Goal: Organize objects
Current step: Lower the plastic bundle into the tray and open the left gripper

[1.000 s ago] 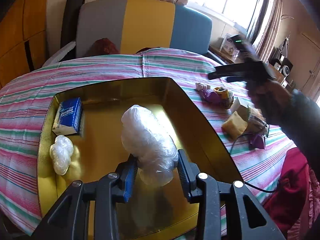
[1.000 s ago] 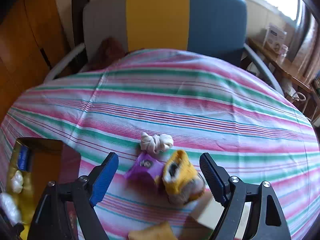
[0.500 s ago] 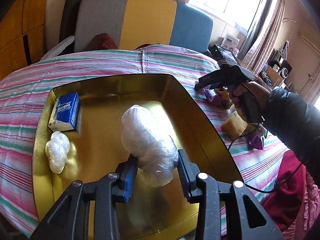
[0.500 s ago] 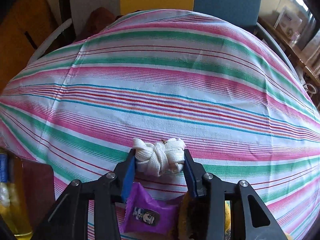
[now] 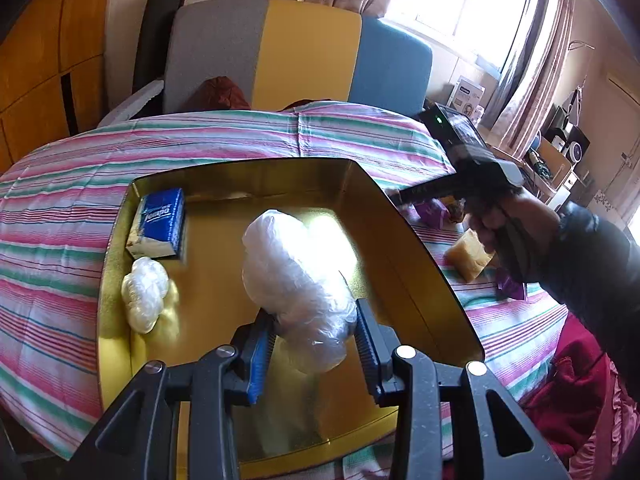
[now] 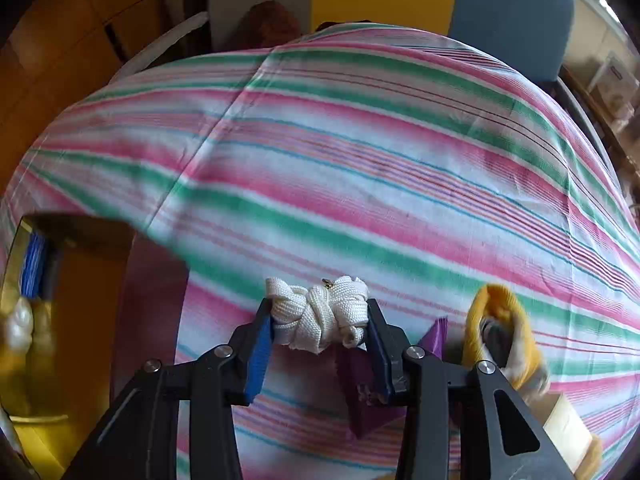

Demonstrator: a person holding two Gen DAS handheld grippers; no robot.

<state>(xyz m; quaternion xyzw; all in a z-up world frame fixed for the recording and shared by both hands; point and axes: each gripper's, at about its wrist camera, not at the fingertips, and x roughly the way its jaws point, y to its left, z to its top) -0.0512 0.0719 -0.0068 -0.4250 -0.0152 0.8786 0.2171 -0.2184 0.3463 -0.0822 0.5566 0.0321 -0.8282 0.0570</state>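
My left gripper (image 5: 310, 344) is shut on a clear crumpled plastic bag (image 5: 292, 276), held over the gold tray (image 5: 416, 264). Inside the tray lie a blue tissue pack (image 5: 160, 222) and a small white plastic bundle (image 5: 145, 293). In the right wrist view my right gripper (image 6: 320, 330) is shut on a knotted white lace bundle (image 6: 320, 314), just above the striped tablecloth (image 6: 360, 168). A purple wrapper (image 6: 368, 396) lies under the right finger, and a yellow sock (image 6: 500, 336) sits to its right.
A person's hand (image 5: 500, 224) and dark sleeve hold the other gripper right of the tray, over a yellow sponge (image 5: 468, 254) and purple wrappers. The tray's corner (image 6: 72, 320) shows at the left of the right wrist view. A grey, yellow and blue chair (image 5: 300, 52) stands behind the table.
My right gripper came down over the white lace bundle and shut on it, then shifted it left toward the tray. My left gripper kept its hold on the plastic bag.
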